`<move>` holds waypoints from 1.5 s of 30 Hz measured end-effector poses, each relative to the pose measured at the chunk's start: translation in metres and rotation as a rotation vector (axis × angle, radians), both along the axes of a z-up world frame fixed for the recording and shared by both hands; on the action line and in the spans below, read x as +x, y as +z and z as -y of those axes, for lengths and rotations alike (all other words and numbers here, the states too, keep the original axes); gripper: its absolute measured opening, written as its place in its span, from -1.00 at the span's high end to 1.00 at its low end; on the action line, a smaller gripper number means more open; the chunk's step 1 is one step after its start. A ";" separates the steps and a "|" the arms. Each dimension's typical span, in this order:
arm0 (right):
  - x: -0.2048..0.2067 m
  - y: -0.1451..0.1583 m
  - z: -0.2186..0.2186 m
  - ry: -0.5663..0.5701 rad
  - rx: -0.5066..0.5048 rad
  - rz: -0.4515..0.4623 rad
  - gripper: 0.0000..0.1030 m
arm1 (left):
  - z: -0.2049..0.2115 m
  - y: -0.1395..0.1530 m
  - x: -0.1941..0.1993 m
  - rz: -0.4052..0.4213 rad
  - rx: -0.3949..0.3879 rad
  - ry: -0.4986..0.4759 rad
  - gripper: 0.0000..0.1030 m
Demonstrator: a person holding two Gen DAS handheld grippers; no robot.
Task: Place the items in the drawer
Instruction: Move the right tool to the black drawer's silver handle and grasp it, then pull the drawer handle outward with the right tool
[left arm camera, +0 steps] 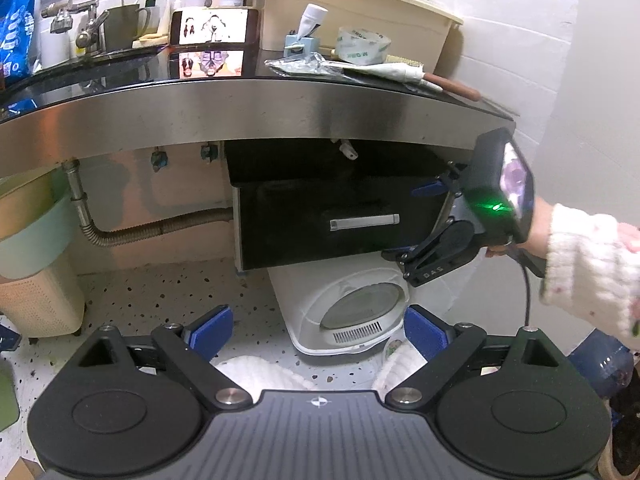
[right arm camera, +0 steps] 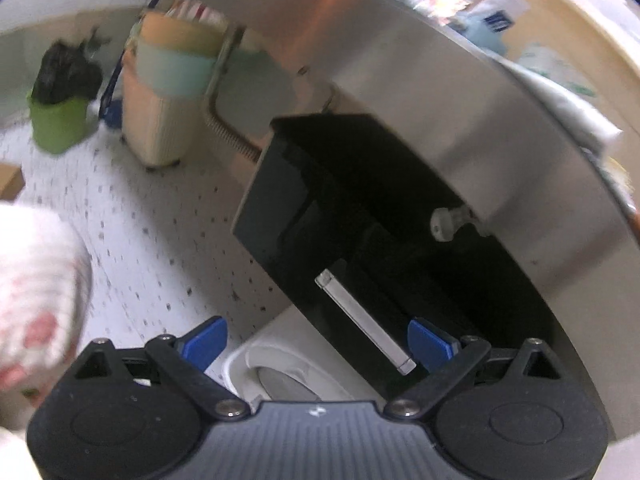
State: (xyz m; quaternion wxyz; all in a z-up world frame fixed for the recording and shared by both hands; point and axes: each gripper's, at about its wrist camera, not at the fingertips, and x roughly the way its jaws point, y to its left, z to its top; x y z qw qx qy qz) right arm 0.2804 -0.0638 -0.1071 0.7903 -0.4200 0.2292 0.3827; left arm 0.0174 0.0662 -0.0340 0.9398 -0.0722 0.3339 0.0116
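Right gripper, spread wide and empty, flanks the drawer handle.

Ahead of and above your left gripper, the dark countertop with its steel front edge carries, at far right, a cream bin, a roll of tape, and a wrapped brush; ahead, a phone; at left, a faucet. Below your gripper, the speckled floor bears a white appliance ahead and a cream basket at left.
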 end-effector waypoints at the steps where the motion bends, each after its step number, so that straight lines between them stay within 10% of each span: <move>1: 0.005 -0.004 -0.002 0.003 -0.017 -0.002 -0.89 | -0.001 0.000 0.001 -0.003 0.000 0.002 -0.81; 45: 0.120 -0.117 -0.069 0.152 -0.410 -0.027 -1.00 | -0.019 -0.008 0.044 -0.111 0.027 0.033 -0.81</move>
